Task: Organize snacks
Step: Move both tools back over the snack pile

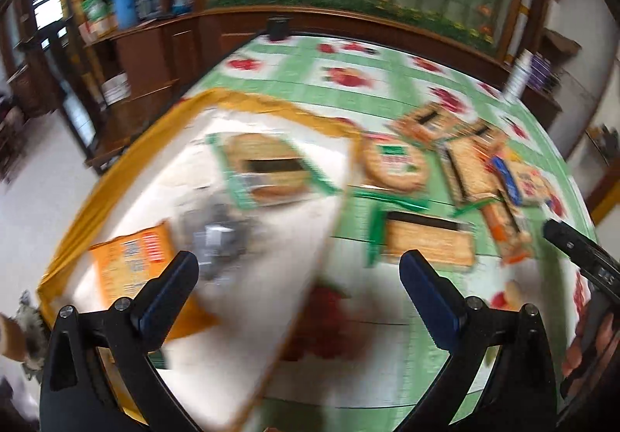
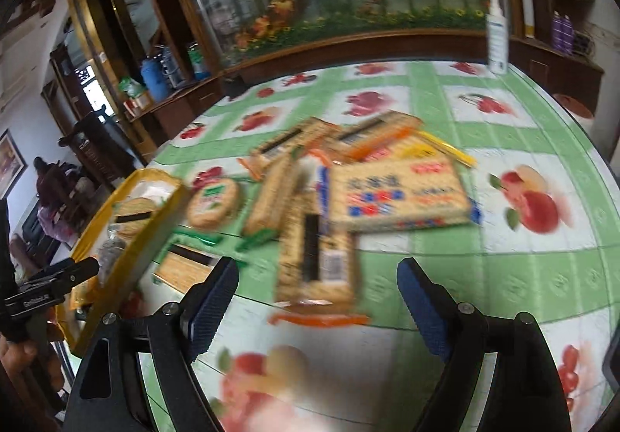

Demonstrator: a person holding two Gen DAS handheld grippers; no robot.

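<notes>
Your left gripper [image 1: 298, 269]: jaws wide, empty, above the yellow tray [image 1: 116, 180] holding snack packets [image 1: 267, 170]. Your right gripper [image 2: 317, 284]: jaws apart, empty, just short of the cracker pile [image 2: 395, 195] on the tablecloth [image 2: 503, 277].

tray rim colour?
Yellow-gold rim, white inside; clearest in the left wrist view.

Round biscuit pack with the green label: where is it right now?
The round biscuit pack lies on the tablecloth, outside the yellow-rimmed tray and just right of its rim in both views, left of the cracker pile.
</notes>
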